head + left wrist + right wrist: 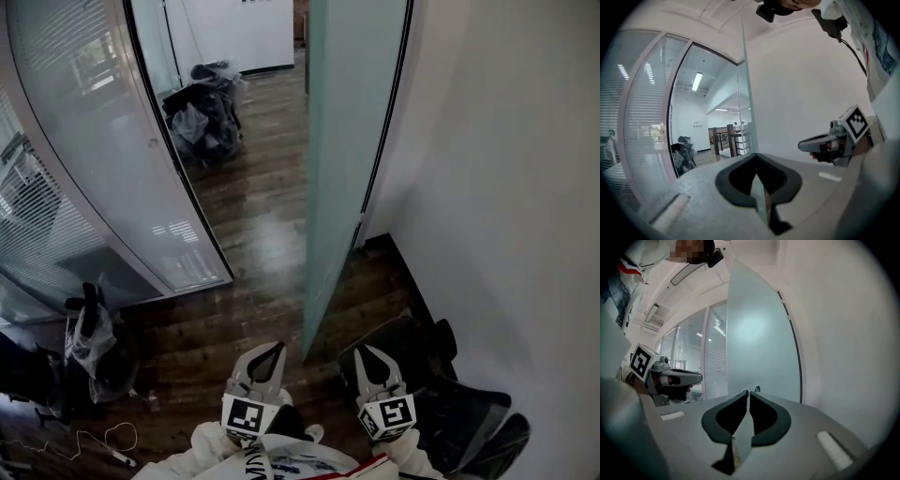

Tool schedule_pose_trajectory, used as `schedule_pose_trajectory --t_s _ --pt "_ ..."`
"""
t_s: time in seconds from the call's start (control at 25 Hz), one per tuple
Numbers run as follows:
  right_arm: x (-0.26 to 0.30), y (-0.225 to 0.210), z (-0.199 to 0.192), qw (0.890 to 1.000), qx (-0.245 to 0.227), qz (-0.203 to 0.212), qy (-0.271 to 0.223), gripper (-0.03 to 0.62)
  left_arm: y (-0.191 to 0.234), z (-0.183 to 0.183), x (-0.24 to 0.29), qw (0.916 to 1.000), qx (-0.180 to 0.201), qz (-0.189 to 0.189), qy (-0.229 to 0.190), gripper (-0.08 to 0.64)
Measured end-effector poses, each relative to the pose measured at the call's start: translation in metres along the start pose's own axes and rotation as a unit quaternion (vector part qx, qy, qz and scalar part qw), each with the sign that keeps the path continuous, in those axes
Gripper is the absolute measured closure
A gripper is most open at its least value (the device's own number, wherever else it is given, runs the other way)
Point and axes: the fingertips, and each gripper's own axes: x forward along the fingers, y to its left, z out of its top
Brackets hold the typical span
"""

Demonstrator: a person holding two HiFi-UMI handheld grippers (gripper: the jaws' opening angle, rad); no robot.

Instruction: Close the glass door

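Note:
The frosted glass door [352,122] stands open, swung toward the white wall on the right, with its free edge [307,309] facing me. Both grippers hang low in front of it, and neither touches it. My left gripper [278,346] is shut and empty, just left of the door's edge; in the left gripper view the jaws [755,154] point at the thin edge [746,89]. My right gripper [362,350] is shut and empty on the wall side of the door; in the right gripper view its tips [747,392] face the door's broad face [759,338].
A curved glass partition [94,178] bounds the doorway on the left, and a white wall [506,187] stands close on the right. Black bags [206,117] lie on the wooden floor beyond the doorway. More dark bags sit at my lower right [459,412] and lower left [89,342], beside a thin cable [112,441].

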Motion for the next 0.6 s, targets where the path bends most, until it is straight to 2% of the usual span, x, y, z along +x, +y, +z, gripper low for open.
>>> schedule_pose_trajectory --t_s 0.24,0.36,0.6 --pt "0.050 -0.004 0.006 1.000 -0.021 0.014 0.012 0.568 0.044 -0.003 0.020 0.9996 -0.010 0.023 -0.009 0.557" --pt "0.069 -0.005 0.007 0.999 -0.025 0.014 0.016 0.565 0.062 0.000 0.027 0.9996 -0.003 0.027 -0.009 0.557" --pt "0.087 -0.004 0.009 0.999 -0.027 0.021 0.018 0.558 0.076 -0.002 0.039 0.9995 -0.001 0.031 -0.010 0.557"
